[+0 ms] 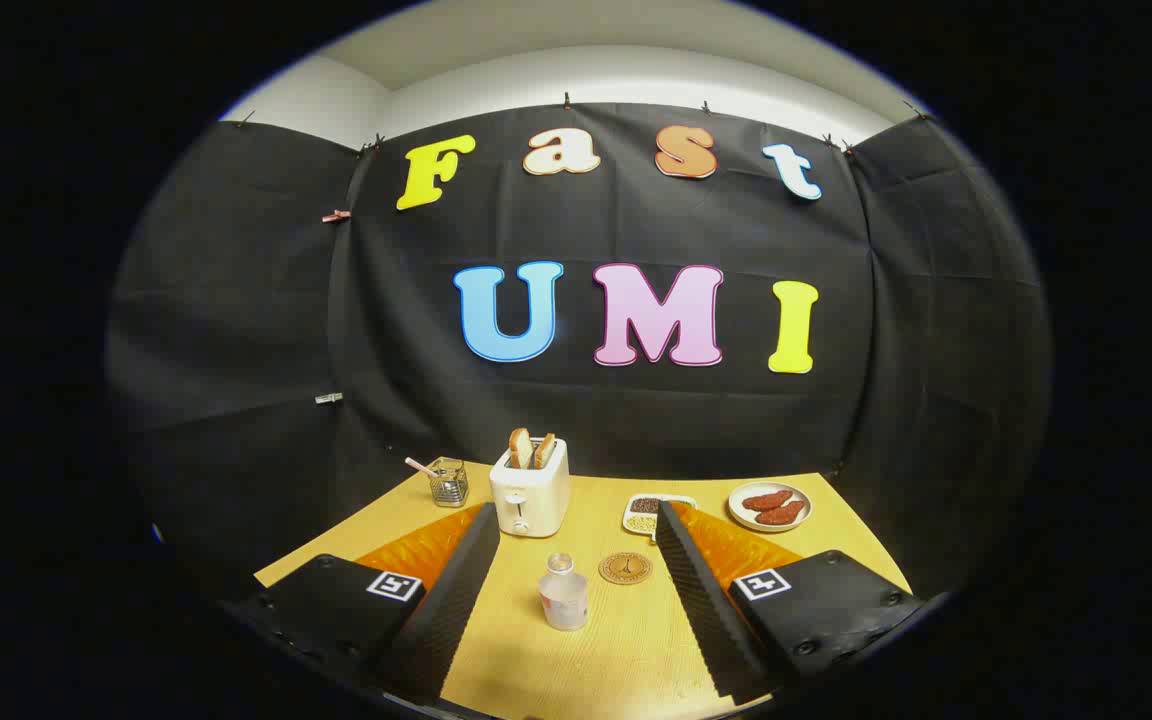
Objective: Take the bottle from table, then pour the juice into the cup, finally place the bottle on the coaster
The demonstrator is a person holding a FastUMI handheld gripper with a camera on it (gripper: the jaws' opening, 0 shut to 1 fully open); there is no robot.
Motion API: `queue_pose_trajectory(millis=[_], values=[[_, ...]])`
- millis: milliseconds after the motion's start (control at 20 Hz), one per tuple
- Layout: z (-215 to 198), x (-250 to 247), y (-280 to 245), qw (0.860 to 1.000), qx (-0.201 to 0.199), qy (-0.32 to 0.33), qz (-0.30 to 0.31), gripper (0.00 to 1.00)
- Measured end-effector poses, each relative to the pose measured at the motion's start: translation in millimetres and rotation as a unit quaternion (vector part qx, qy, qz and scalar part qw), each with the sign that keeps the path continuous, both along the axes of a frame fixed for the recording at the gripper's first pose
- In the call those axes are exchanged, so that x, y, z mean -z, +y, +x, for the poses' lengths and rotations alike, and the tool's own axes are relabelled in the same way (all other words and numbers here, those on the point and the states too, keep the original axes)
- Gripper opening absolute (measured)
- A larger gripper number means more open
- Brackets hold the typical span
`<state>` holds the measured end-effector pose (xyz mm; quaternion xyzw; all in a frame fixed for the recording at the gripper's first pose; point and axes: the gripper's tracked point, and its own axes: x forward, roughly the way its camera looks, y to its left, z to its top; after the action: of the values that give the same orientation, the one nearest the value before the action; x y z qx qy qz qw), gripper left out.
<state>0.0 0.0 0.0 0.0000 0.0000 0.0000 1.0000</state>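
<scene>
Left of centre, glass cup (pixel 448 482) holding a straw. Toaster (pixel 530 488) carrying two bread slices. Lower centre: bottle (pixel 563 592) upright on surface (pixel 616 640), cap up, between spread fingers of tool (pixel 576 585), holding nothing. Coaster (pixel 625 568) beside it. Right: divided dish (pixel 651 513), plate (pixel 770 506) of reddish pieces.

Bottle (pixel 564 593) stands lower centre between the spread fingers (pixel 456 590), coaster (pixel 625 568) just right, toaster (pixel 530 488) behind.

A small clear bottle (pixel 564 592) with pale contents stands upright on the worktop (pixel 616 650), a round brown coaster (pixel 625 568) lying flat just beyond it.
</scene>
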Motion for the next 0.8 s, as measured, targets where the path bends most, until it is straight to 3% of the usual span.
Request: queue_pose_trajectory(millis=[800], values=[[11, 17, 6, 0.999, 0.031, 0.003, -0.008, 0.97]])
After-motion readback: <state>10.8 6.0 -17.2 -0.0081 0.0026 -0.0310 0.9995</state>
